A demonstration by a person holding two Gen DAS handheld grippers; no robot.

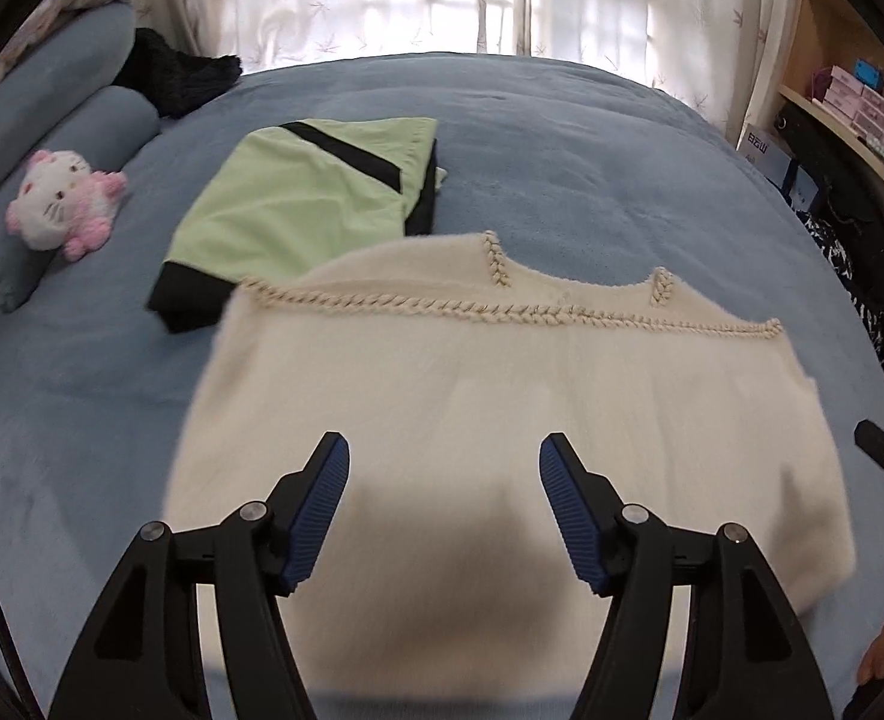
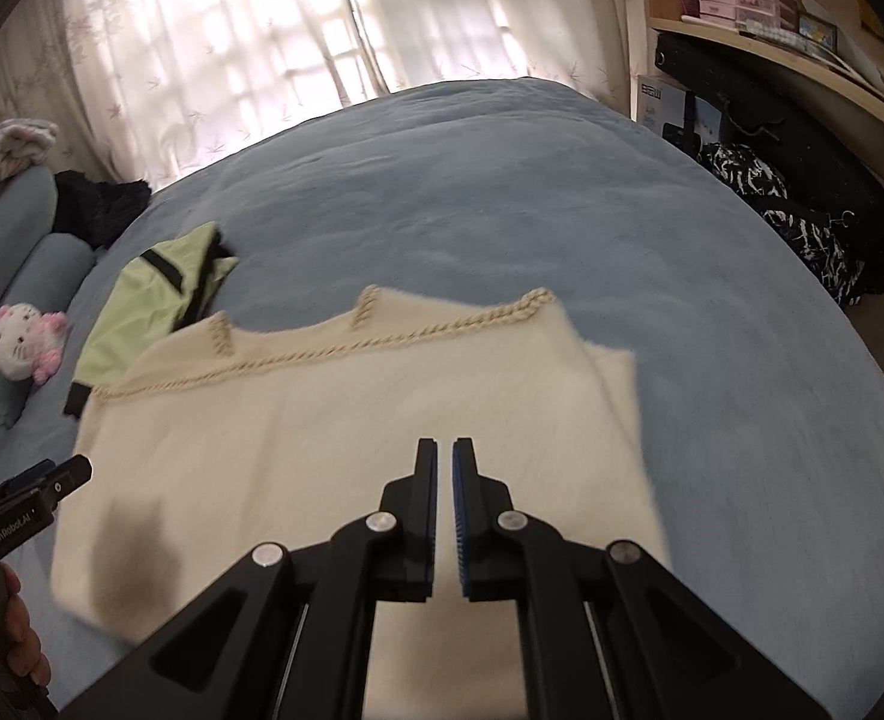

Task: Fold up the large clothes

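A cream knit sweater (image 1: 502,408) with braided trim lies folded flat on the blue bed; it also shows in the right wrist view (image 2: 345,420). My left gripper (image 1: 445,450) is open and empty, hovering above the sweater's near part. My right gripper (image 2: 445,450) is shut with nothing between its fingers, above the sweater's right half. A fingertip of the right gripper (image 1: 880,450) shows at the right edge of the left wrist view. The left gripper's tip (image 2: 51,486) shows at the left of the right wrist view.
A folded green and black garment (image 1: 303,204) lies beyond the sweater, partly under its far left corner. A pink and white plush cat (image 1: 63,204) sits by blue pillows (image 1: 51,120) at left. Black fuzzy cloth (image 1: 177,78) lies far left. Shelves and boxes (image 2: 772,18) stand at right.
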